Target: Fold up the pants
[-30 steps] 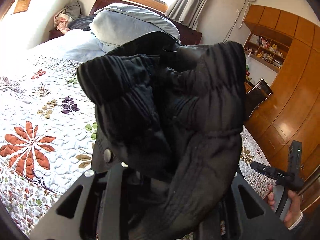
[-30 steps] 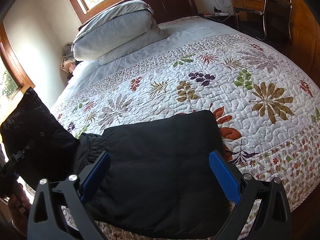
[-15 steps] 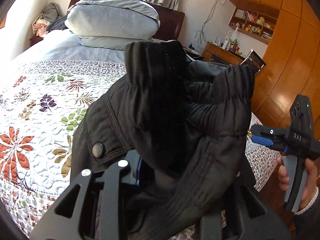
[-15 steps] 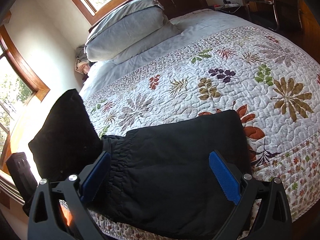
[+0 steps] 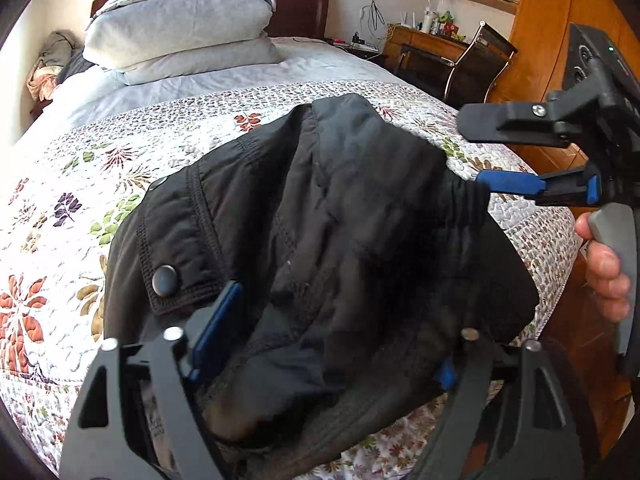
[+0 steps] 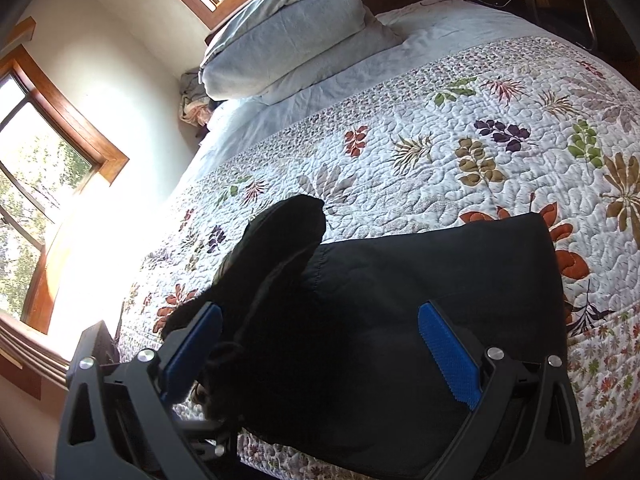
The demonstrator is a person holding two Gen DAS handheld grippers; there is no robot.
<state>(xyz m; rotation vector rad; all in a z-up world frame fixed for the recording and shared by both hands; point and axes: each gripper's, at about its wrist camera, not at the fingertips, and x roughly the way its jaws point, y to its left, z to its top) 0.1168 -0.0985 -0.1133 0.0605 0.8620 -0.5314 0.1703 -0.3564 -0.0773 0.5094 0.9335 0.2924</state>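
The black pants (image 5: 340,240) lie bunched on the floral quilt (image 5: 60,208) at the bed's near edge; the left gripper (image 5: 320,340) is opening, fabric loose between its jaws, while the right gripper (image 6: 320,344) hovers wide open, holding nothing

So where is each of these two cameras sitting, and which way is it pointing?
Left wrist view: sits on the left gripper, looking down along its opening jaws at the black quilted pants on the floral quilted bedspread; the right gripper and the person's hand show at the right edge.
Right wrist view: sits on the right gripper, facing the bed's head; its own blue-padded fingers stand open over the pants.
Both share pants, bedspread and the stacked grey pillows.
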